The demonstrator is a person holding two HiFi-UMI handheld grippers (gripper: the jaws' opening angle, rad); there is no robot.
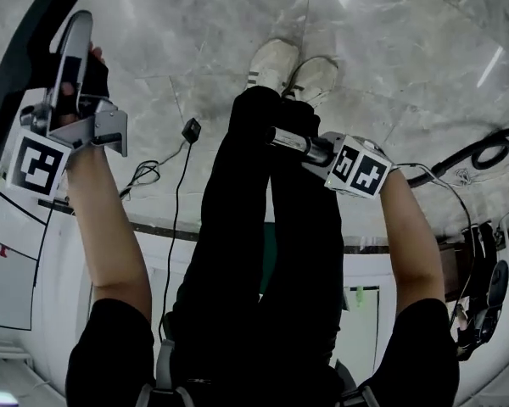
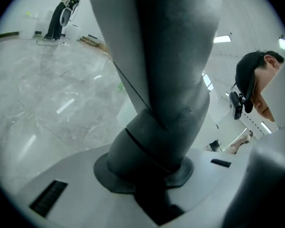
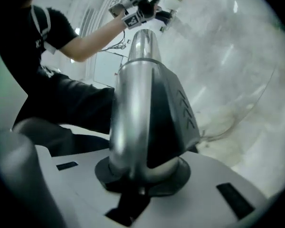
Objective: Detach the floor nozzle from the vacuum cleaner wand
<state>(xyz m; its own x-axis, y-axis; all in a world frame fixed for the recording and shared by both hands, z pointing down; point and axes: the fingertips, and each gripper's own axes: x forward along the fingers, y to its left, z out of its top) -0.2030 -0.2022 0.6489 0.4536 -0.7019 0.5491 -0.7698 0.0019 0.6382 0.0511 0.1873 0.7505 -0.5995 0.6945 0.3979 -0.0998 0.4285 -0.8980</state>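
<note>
My left gripper (image 1: 68,100) is at the upper left of the head view, shut on the grey floor nozzle (image 1: 74,49). In the left gripper view the nozzle's thick grey neck (image 2: 166,80) fills the frame, rising from between the jaws of the left gripper (image 2: 152,175). My right gripper (image 1: 310,147) is over the person's black-clad legs, shut on the silver wand (image 1: 287,139). The right gripper view shows the wand's metal tube and black collar (image 3: 147,94) clamped in the right gripper (image 3: 137,175). Nozzle and wand are well apart, not joined.
White shoes (image 1: 288,66) stand on the grey marble floor (image 1: 407,49). A black plug (image 1: 191,130) and thin cables (image 1: 144,175) lie at the left. A black hose (image 1: 483,151) curls at the right. White panels (image 1: 17,261) run along the bottom. Another person (image 2: 61,13) stands far off.
</note>
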